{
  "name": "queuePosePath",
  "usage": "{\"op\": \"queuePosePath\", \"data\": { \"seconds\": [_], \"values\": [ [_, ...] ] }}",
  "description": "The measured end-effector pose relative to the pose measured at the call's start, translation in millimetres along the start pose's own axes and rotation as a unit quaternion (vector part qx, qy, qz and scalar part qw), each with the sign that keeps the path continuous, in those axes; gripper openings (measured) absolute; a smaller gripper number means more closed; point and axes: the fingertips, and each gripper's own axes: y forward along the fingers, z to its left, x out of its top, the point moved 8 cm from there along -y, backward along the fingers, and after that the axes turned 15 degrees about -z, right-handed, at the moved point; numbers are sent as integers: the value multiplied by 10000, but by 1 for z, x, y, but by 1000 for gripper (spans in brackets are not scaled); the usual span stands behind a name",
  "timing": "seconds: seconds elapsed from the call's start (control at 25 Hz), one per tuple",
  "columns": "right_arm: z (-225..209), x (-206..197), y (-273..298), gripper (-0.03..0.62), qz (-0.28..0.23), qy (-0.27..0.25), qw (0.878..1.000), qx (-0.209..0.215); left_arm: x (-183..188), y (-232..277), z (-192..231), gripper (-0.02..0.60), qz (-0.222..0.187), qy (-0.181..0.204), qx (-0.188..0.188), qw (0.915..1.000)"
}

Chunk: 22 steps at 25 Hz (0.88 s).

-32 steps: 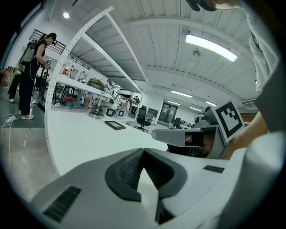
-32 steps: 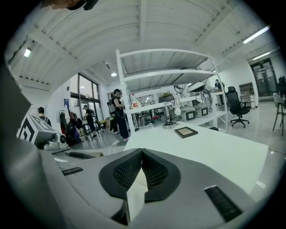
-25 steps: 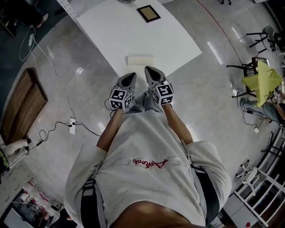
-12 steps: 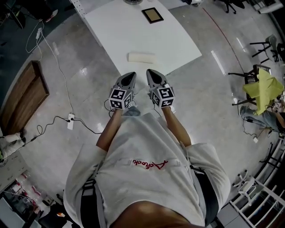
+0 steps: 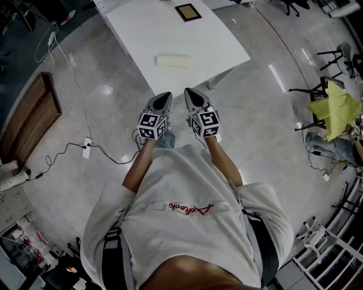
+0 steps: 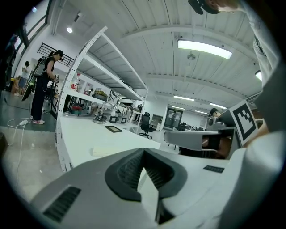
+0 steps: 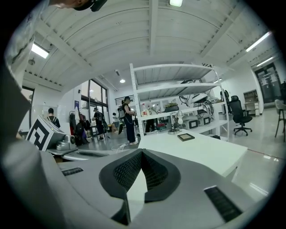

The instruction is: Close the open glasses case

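Closest in, the person holds both tools side by side in front of the chest, over the floor and short of the table's near corner. The left gripper [image 5: 165,97] has its jaws pressed together at the tips with nothing between them, as its own view shows [image 6: 143,151]. The right gripper [image 5: 190,92] is likewise pressed shut and empty [image 7: 141,152]. Both point forward and only slightly down, toward the white table [image 5: 215,39]. Ahead of them, a little way in from the near corner, lies the glasses case [image 5: 173,60], a pale, low oblong resting flat on the tabletop and well apart from both pairs of tips. Seen from the head, it sits almost on the line between the two grippers, a touch nearer the left one. In the left gripper view it shows just to the left of the closed tips [image 6: 109,151], while the right gripper's own jaws cover that spot. Its long axis runs crosswise to the way the grippers point, so one long side faces the person and its short ends point left and right. No lid can be seen standing up, and the case is too small to show a seam. It could therefore be a case lying opened flat or one already shut. Farther back on the table lies a small dark picture frame [image 5: 188,12].
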Motion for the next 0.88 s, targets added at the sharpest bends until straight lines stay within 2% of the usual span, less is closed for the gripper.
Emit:
{"op": "queuePosePath", "data": {
  "seconds": [0.36,0.56,0.88],
  "values": [
    [25,-6,-36,21,24,1,10000,-28,-12,-35,-28,25,16,57,-74,10000],
    [30,-2,-45,21,-44,-52,10000,-71,-5,-41,-35,25,-114,90,-91,9999],
    [42,-12,-68,21,35,-29,9999,-166,-10,-60,-41,25,-102,97,-66,9999]
  ]
}}
